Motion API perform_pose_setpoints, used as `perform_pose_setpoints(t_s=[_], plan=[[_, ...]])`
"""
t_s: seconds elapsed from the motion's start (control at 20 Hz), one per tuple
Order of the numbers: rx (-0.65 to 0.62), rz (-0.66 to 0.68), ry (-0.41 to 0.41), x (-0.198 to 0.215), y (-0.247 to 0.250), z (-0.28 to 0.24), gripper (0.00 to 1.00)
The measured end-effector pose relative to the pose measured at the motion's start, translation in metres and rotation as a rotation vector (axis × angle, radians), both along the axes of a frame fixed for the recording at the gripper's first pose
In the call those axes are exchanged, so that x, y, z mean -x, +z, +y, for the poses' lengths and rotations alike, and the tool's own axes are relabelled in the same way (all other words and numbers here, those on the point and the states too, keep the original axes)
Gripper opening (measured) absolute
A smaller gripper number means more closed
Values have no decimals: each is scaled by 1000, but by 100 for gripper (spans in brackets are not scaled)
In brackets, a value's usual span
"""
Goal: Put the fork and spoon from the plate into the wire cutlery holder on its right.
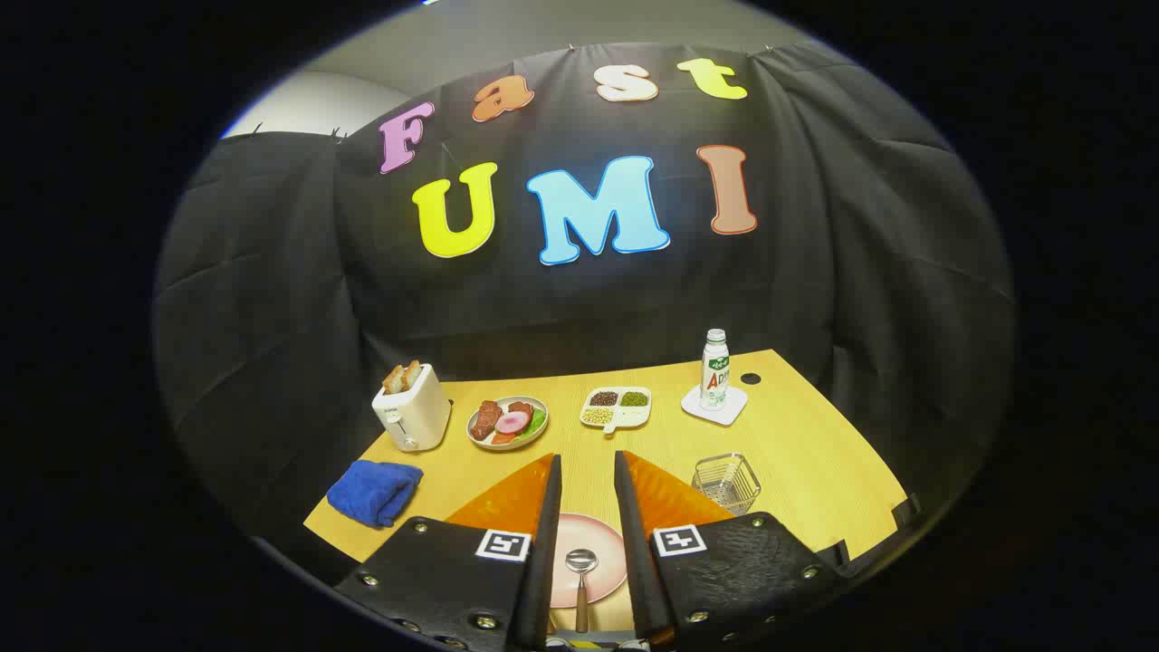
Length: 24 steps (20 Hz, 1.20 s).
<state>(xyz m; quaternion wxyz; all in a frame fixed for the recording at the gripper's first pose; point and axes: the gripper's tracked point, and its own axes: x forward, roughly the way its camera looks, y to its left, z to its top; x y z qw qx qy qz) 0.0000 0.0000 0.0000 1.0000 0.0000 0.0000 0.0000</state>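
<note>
The tool (587, 507) hangs with fingers apart above the pink plate (605, 543); the spoon (580, 572) lies between them, handle toward six o'clock (fork unseen), wire cutlery holder (727, 483) at two o'clock.

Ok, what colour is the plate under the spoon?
Pale pink round plate, seen in the gripper view between the open tongs.

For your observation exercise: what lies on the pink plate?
A spoon lies on the plate, seen between the open fingers. The fingers cover the plate's sides, so whether the fork is there cannot be told.
</note>
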Motion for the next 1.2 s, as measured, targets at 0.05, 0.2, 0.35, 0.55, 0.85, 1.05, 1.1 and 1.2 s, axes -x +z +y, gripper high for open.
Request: perform_pose_setpoints(t_s=[0.05, 0.2, 0.35, 0.55, 0.85, 1.05, 1.1, 1.2], plan=[[0, 1, 0, 0, 0, 0, 35], [0, 1, 1, 0, 0, -1, 35], [0, 7, 3, -2, -1, -2, 35], [0, 16, 6, -5, -5, -1, 35], [6, 41, 9, -11, -17, -1, 35], [26, 111, 22, -17, -45, 1, 35], [31, 134, 26, -19, -54, 1, 35], [40, 177, 37, -22, -71, 2, 35]])
